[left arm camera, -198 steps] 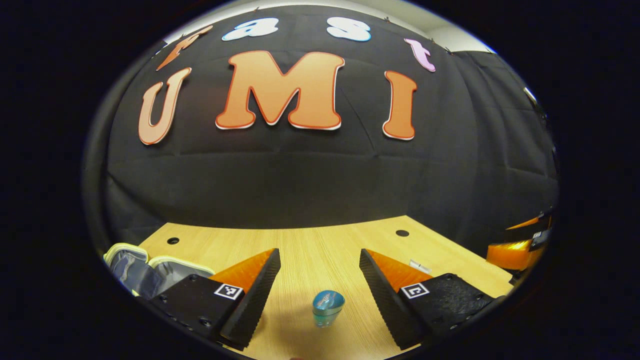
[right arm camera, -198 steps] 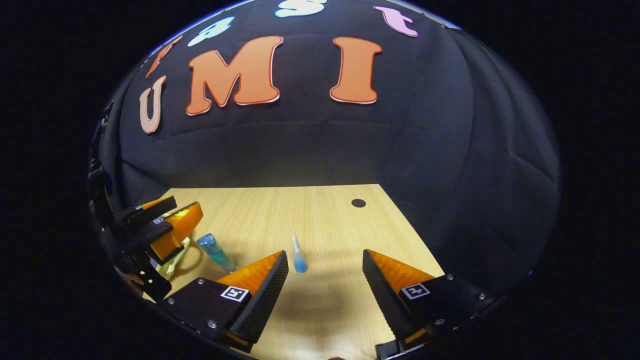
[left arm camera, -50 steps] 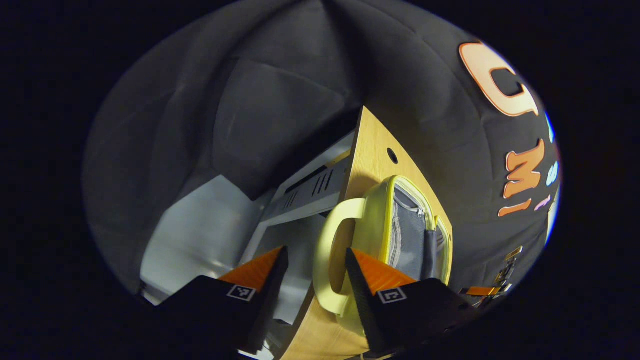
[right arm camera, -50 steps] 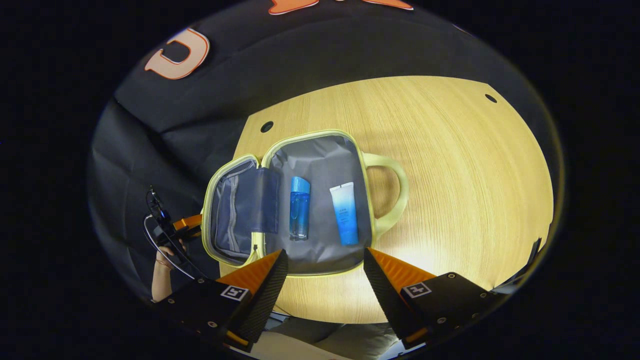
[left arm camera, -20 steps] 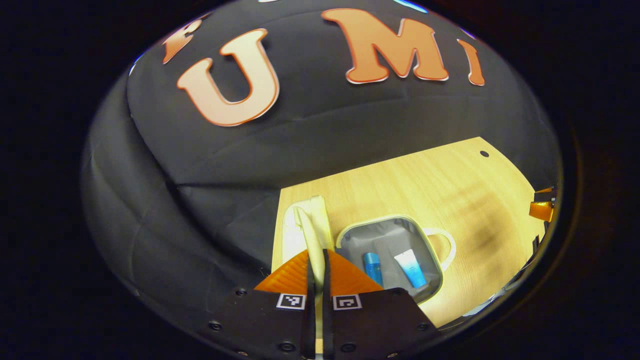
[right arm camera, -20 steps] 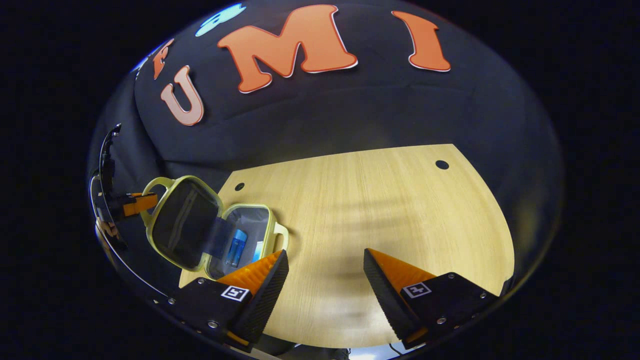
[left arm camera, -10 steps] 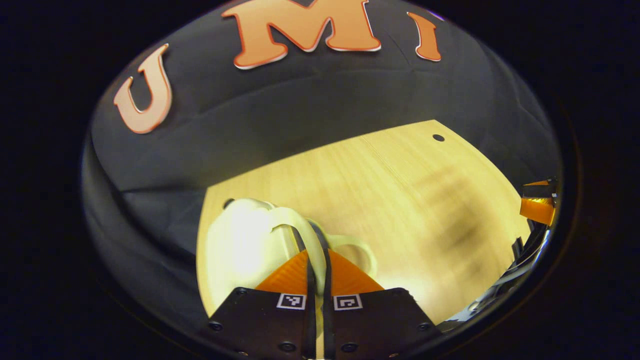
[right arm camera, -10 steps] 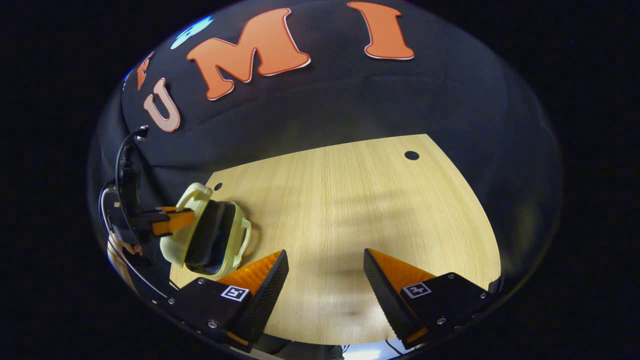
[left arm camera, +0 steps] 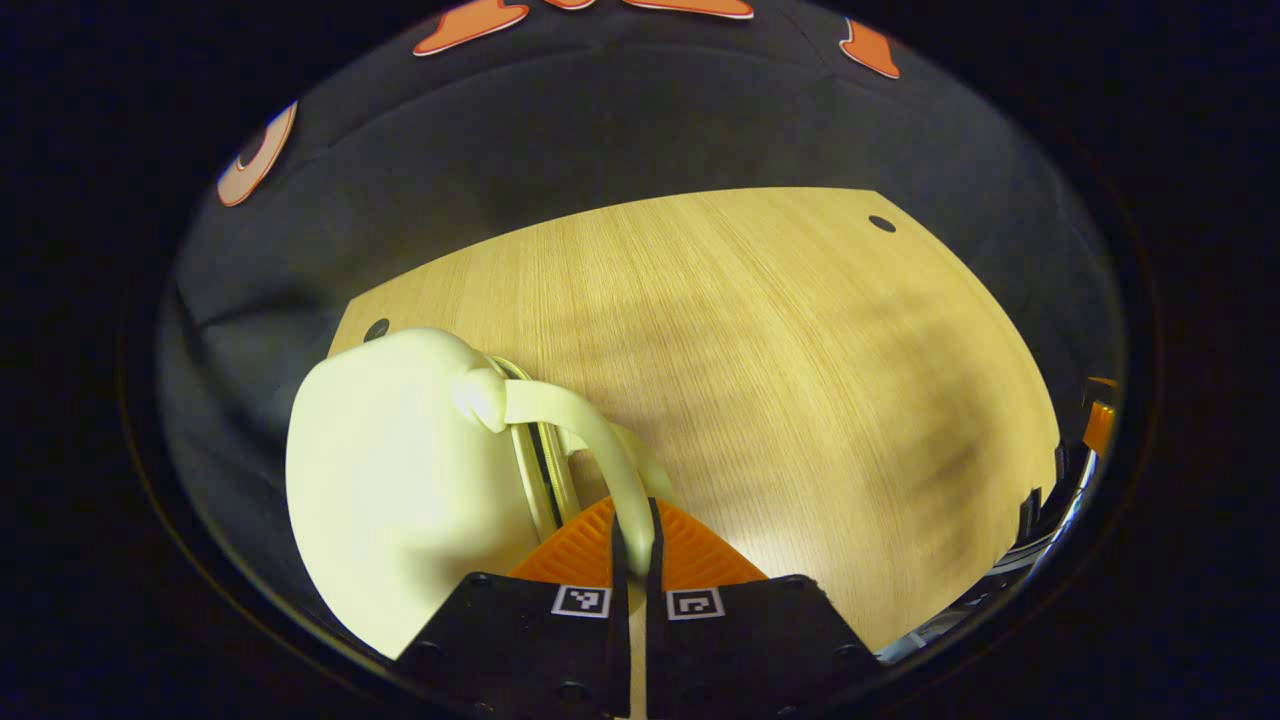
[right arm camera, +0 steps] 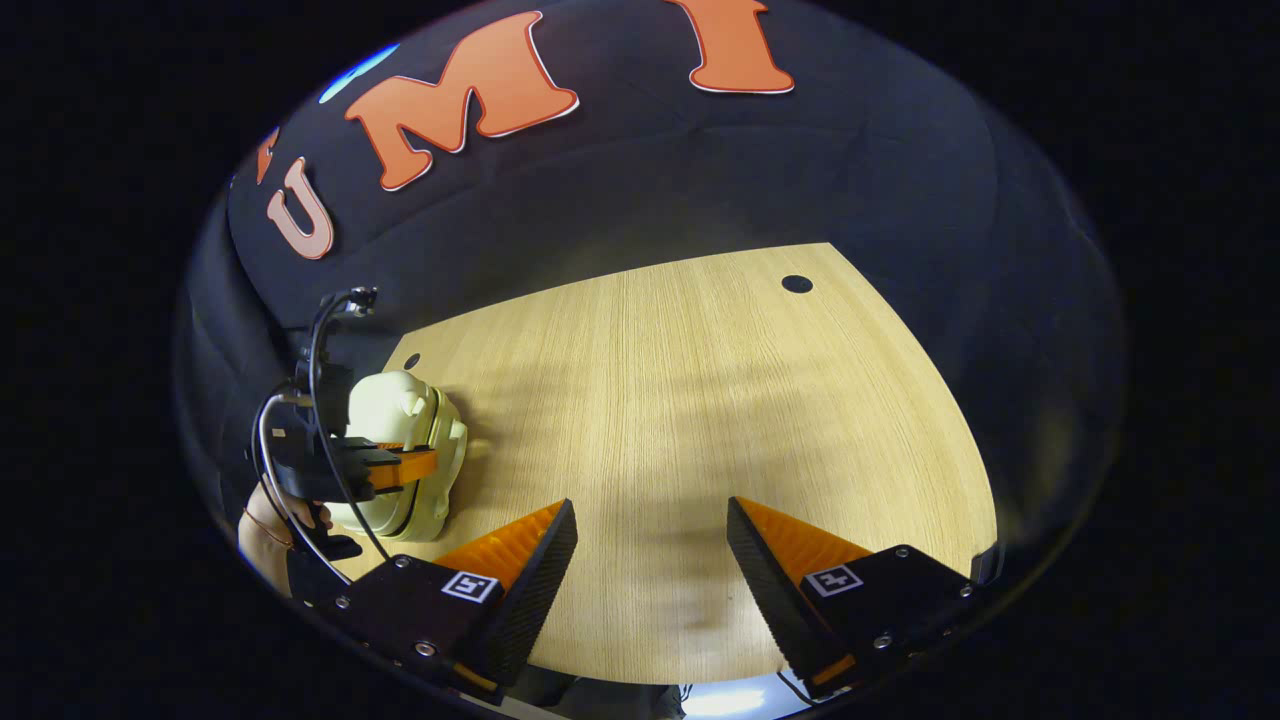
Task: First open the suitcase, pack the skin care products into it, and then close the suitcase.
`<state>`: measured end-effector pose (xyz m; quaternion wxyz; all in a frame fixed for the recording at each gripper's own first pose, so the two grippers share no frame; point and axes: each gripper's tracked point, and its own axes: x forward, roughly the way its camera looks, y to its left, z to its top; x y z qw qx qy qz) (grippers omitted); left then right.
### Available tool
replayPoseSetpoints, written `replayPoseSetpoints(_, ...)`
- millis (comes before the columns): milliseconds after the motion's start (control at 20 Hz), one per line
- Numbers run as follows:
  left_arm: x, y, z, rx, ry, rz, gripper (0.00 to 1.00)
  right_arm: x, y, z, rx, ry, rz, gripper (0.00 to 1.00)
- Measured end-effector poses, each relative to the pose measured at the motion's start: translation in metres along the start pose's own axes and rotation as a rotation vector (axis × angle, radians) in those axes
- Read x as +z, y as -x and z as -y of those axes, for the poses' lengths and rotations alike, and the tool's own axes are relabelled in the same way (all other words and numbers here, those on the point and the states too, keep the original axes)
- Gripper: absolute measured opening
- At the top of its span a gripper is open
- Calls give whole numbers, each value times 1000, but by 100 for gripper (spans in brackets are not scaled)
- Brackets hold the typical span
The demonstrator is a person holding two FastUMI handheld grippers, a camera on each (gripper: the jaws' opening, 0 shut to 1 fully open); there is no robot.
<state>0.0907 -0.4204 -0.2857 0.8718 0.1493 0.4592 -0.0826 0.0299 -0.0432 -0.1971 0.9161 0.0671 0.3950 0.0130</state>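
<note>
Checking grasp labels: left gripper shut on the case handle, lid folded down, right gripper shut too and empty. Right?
Not quite. The right gripper is open, its jaws wide apart over the bare table, as the right gripper view shows. The rest holds: the left gripper is shut on the handle of the folded-down suitcase.

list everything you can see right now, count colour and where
suitcase: one, pale yellow-green, folded shut at the table's near left corner
suitcase handle: one, pale yellow-green, arching off the lid into the left gripper
table: one, light wood, two round holes near its back edge
left gripper: one, shut on the suitcase handle
right gripper: one, open, above bare table to the right of the suitcase
hand: one, holding the left gripper, seen in the right gripper view
</note>
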Motion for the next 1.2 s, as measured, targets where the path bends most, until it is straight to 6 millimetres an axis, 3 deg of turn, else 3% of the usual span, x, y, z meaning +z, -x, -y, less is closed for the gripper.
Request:
replayPoseSetpoints(100, 3, 3, 3, 16, -27, -4, 7, 2, -4, -6, 7, 5, 1, 96)
replayPoseSetpoints(250, 6, 12, 20, -23, 65, -10, 24, 5, -8, -15, 16, 22, 5, 96)
replayPoseSetpoints(300, 12, 18, 25, -28, 83, 8, 25, 8, -8, -18, 18, 31, 8, 96)
replayPoseSetpoints(400, 38, 37, 35, -26, 101, 81, 46, 12, -9, -24, 21, 48, 16, 96)
replayPoseSetpoints(500, 78, 70, 46, -18, 129, 195, 75, 21, -7, -31, 24, 52, 36, 96)
replayPoseSetpoints(550, 103, 90, 50, -9, 145, 271, 93, 29, -4, -35, 23, 55, 55, 96)
replayPoseSetpoints(600, 100, 123, 42, -2, 165, 349, 97, 37, 2, -38, 19, 58, 84, 96)
replayPoseSetpoints(650, 121, 137, 49, 6, 186, 412, 97, 46, 6, -41, 13, 60, 115, 96)
replayPoseSetpoints(750, 149, 194, 48, 37, 232, 575, 96, 72, 21, -49, -2, 73, 219, 96)
replayPoseSetpoints(800, 132, 138, 43, 57, 238, 633, 96, 83, 28, -53, -10, 89, 269, 96)
replayPoseSetpoints(850, 153, 168, 46, 77, 235, 688, 96, 95, 37, -58, -18, 108, 320, 96)
replayPoseSetpoints(900, 157, 179, 47, 97, 227, 757, 96, 108, 48, -64, -22, 133, 386, 96)
replayPoseSetpoints(1050, 163, 186, 44, 112, 216, 885, 96, 131, 73, -89, -18, 167, 518, 95)
replayPoseSetpoints(1200, 167, 190, 42, 147, 222, 973, 96, 137, 96, -112, 12, 174, 610, 95)
